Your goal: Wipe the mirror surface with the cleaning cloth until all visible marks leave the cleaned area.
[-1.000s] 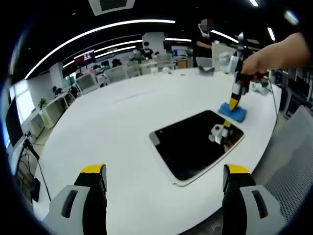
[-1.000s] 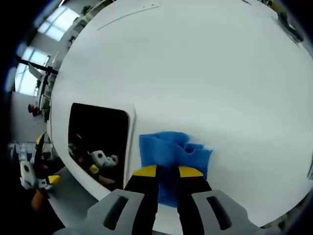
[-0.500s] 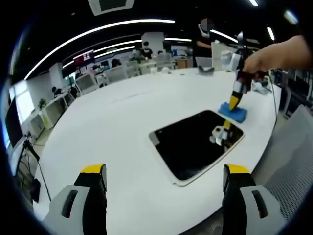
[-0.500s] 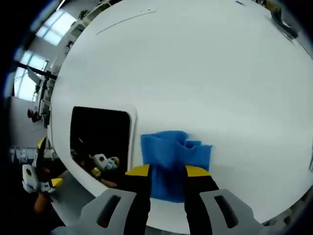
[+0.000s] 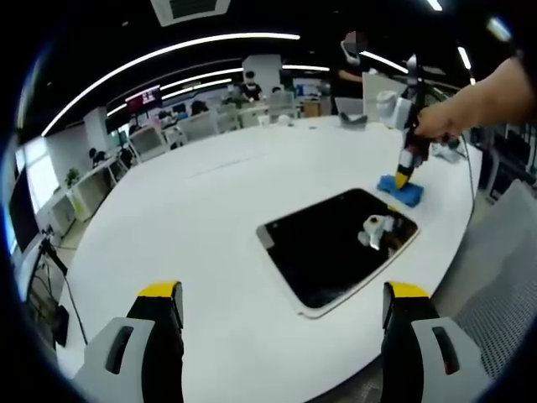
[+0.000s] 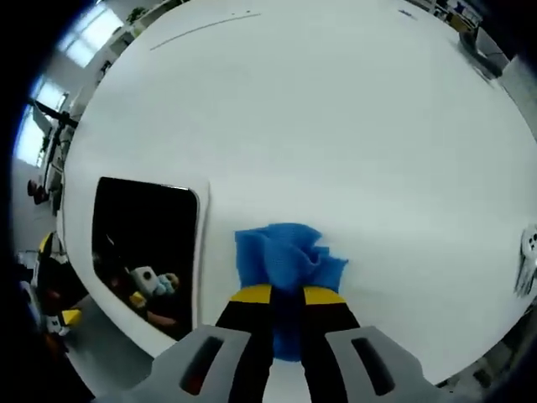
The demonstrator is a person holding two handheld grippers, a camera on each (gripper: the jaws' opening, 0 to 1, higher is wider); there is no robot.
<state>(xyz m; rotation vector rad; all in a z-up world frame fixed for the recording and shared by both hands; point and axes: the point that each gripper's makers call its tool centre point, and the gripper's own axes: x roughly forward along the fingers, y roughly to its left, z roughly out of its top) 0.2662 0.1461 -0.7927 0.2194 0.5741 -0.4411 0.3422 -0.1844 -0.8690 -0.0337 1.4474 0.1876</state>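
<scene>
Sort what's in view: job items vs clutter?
Job:
- mirror, flat on the table
- blue cloth, beside the mirror, pinched by the right gripper
- left gripper, open, hanging back

Just around:
- desks and chairs behind the table
- grey chair at the table edge
- small objects at the far edge, too small to tell

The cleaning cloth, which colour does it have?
The cleaning cloth is bright blue, clearest in the right gripper view.

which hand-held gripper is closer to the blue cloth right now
Right. The right hand-held gripper is pinching the blue cloth beside the mirror; the left hand-held gripper hangs open, across the mirror from it.
</scene>
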